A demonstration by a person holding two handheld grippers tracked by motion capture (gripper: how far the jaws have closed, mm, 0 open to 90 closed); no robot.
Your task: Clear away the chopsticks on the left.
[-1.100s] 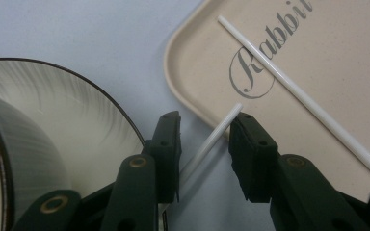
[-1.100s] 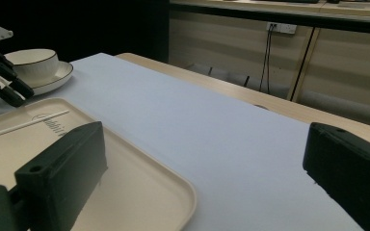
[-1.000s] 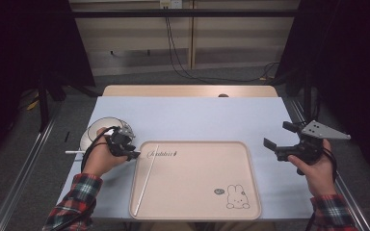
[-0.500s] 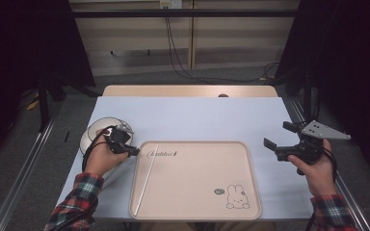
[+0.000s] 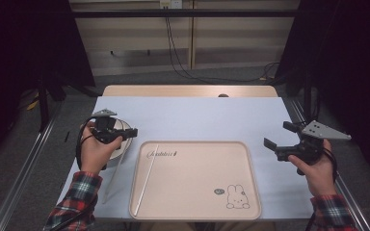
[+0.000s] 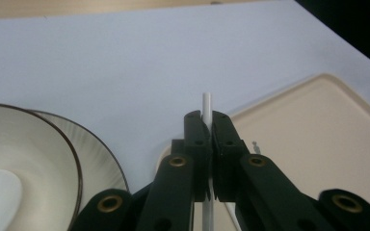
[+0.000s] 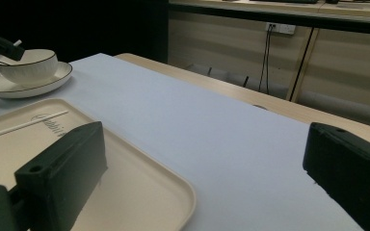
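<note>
Since the earlier frames, the left gripper has been raised from beside the tray's left edge and is now seen held above the bowl and saucer at the table's left side. Its jaws have just been closing, and a thin white chopstick is now clamped between them, its tip standing up just past the pads. From the grip the stick is seen in the high view slanting down toward the person. A second white chopstick is left lying inside the tray along its left rim. The right gripper is held in place right of the tray, jaws spread wide with nothing between them.
</note>
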